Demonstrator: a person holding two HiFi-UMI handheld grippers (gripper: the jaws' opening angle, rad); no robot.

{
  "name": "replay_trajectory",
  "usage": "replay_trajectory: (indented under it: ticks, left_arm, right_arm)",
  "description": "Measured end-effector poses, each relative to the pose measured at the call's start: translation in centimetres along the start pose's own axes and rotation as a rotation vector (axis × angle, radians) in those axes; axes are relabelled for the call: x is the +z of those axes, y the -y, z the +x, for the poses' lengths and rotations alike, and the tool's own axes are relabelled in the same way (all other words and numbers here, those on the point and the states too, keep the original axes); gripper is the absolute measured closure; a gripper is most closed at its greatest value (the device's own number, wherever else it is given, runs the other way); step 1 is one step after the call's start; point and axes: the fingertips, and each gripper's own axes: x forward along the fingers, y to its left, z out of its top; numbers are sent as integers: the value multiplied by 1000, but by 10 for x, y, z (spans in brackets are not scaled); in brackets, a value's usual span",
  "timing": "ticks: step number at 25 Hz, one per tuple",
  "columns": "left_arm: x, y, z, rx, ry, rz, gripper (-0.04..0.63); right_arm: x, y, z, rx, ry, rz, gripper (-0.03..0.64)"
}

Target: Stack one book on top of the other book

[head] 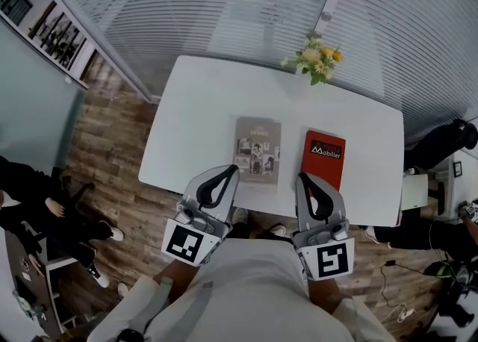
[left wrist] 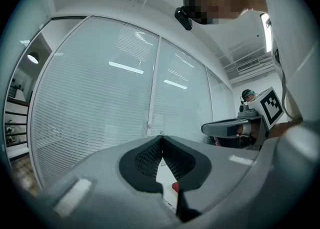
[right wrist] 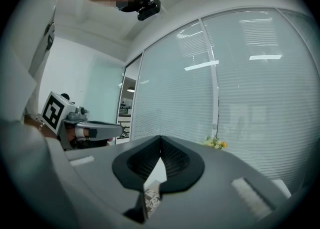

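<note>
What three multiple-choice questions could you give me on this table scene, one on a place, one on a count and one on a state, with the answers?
1. Where does the red book lie relative to the grey book?
A. on top of it
B. under it
C. beside it, on its right

2. How many books lie on the white table?
A. two
B. three
C. four

3. What is the state of the left gripper?
A. open wide
B. shut, holding nothing
C. shut on a book

Answers:
1 C, since the head view shows both lying flat side by side with bare table between them.
2 A, since only the grey one and the red one are there.
3 B, since the left gripper view shows its tips meeting with nothing between them.
</note>
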Motion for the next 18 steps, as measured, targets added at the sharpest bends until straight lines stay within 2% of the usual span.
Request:
replay_trajectory:
  ticks: [3,12,18]
  left_arm:
    - [-4,1,2,1,18,6,597]
    - [-38,-1,2,-10,-50,-23,597]
    - [-74,-9,3,-2,-107,-51,578]
  right_arm:
    - [-7,3,-2,0,-6,24,612]
    - [-47,5,2,8,-62,44,598]
    - [-87,5,8,15,-143,36,584]
